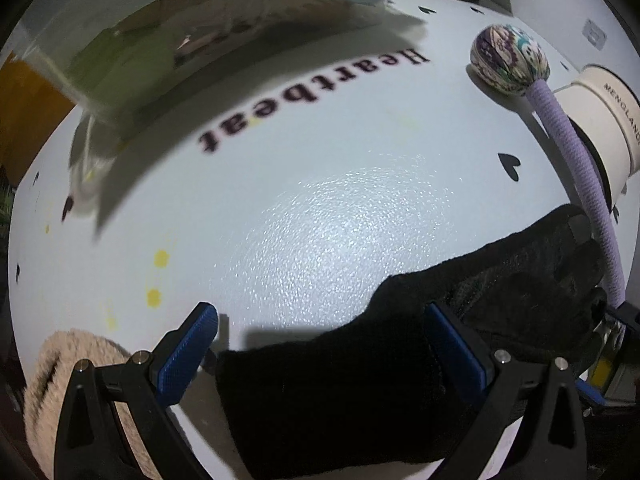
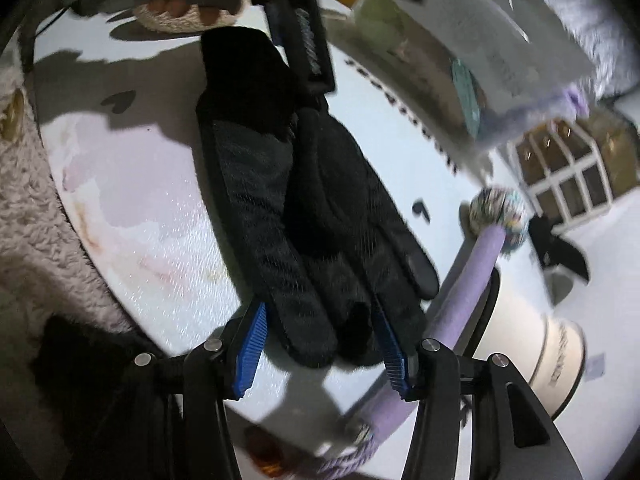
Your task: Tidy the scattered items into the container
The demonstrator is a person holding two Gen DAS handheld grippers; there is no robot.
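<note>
A black glove (image 1: 360, 380) lies flat on the white table (image 1: 320, 208). My left gripper (image 1: 324, 340) stands wide open astride its cuff, and the blue pads (image 1: 188, 356) do not squeeze it. From the other end my right gripper (image 2: 320, 348) straddles the glove (image 2: 280, 184) fingertips; its jaws are open, with a sliver of table showing beside one pad. A massage stick (image 1: 508, 58) with a purple handle and patterned ball head lies to the right. The clear plastic container (image 1: 180, 48) stands at the back left, seen blurred in the right wrist view (image 2: 492, 40).
A white round tin (image 1: 600, 120) lettered MENGLAND sits behind the stick's handle. A beige fluffy item (image 1: 72, 380) lies by my left gripper. A black clip (image 2: 560, 248) lies beyond the stick's head (image 2: 496, 212). Pale fleecy fabric (image 2: 32, 200) borders the table.
</note>
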